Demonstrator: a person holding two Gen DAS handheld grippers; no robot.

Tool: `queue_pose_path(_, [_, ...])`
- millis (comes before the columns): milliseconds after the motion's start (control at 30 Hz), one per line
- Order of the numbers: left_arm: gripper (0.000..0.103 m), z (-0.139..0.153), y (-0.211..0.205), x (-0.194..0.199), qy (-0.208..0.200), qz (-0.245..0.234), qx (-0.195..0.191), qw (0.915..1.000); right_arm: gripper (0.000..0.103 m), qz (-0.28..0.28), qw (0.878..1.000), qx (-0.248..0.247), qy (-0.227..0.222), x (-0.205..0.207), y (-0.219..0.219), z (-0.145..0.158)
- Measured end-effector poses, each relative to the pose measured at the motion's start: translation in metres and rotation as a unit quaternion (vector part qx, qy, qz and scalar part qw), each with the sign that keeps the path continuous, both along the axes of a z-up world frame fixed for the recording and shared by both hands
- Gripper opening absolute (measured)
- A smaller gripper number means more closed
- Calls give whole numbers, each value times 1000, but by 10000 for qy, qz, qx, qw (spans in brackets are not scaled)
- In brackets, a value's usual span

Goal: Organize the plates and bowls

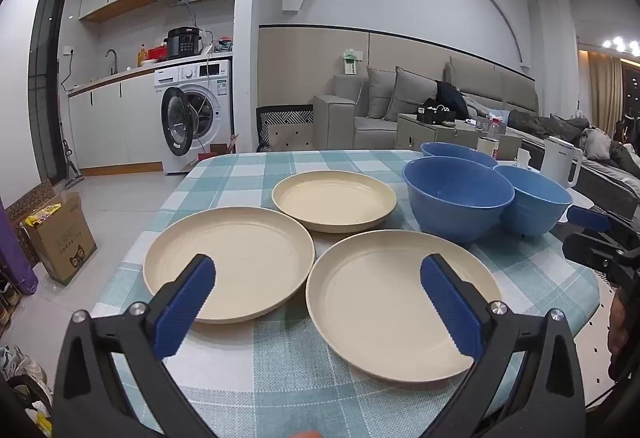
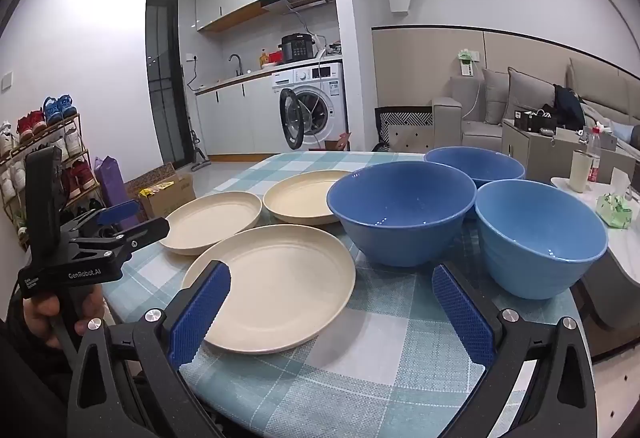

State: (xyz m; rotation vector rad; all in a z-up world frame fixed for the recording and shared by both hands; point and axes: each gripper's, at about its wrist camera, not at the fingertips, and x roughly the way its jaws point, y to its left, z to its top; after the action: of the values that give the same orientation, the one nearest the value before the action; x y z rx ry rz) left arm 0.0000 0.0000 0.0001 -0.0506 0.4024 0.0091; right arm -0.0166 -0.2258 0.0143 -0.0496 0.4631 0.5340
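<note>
Both tongs wide open, nothing between the pads. Left gripper (image 1: pixel 318 284) hovers over the near edge of the checked tablecloth (image 1: pixel 280 370), tilted down, its blue pads (image 1: pixel 186 304) framing the two nearest plates w/o touching either. Right gripper (image 2: pixel 331 288) same: spread wide, empty, tilted down over the cloth, just short of the big bowl.

Landmark = big blue bowl (image 1: pixel 458 198), upright on the cloth. Positions rel. to it, as seen in left wrist view:
- 2nd blue bowl (image 1: pixel 534 200) right of it, rims touching or nearly so, can't tell which
- 3rd blue bowl (image 1: pixel 456 152) behind it, partly hidden
- cream plate (image 1: pixel 334 200) left of it, near, not touching
- cream plate (image 1: pixel 402 304) in front of it & slightly left, closest to the cameras
- cream plate (image 1: pixel 228 266) further left of it, beyond the other two plates

All 3 plates lie flat, separate, none stacked; gaps btwn them small. All 3 bowls empty, not nested.

Right wrist view: left gripper seen at frame left, a hand (image 2: pixel 48 314) around its handle. White kettle (image 1: pixel 562 162) stands right of the bowls, off the cloth
</note>
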Motion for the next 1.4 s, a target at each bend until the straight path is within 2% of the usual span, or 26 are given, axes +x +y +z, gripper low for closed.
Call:
queue_pose_path(200, [103,-2,-4,-3,-33,-31,19,10000,103,37,9999,-62,110,3,1,3])
queue_pose_path(500, [103,2,-11,-4,-86,-179,171,9997,103,30,9999,-87,-46,2,1,-3])
queue_pose_path(867, [103,1,-6,-2,-14,-111,70,9999,103,-8,9999,-114,-81,-5,1,-1])
queue_pose_path(1033, [103,-2,-5,3,146,-98,79,9998,103,-50,9999,-94,-33,-3,-3,-5])
queue_pose_path(1400, [103,-3,-4,3,139,-76,91,9998,103,-82,9999,-124,33,1,-3,-7])
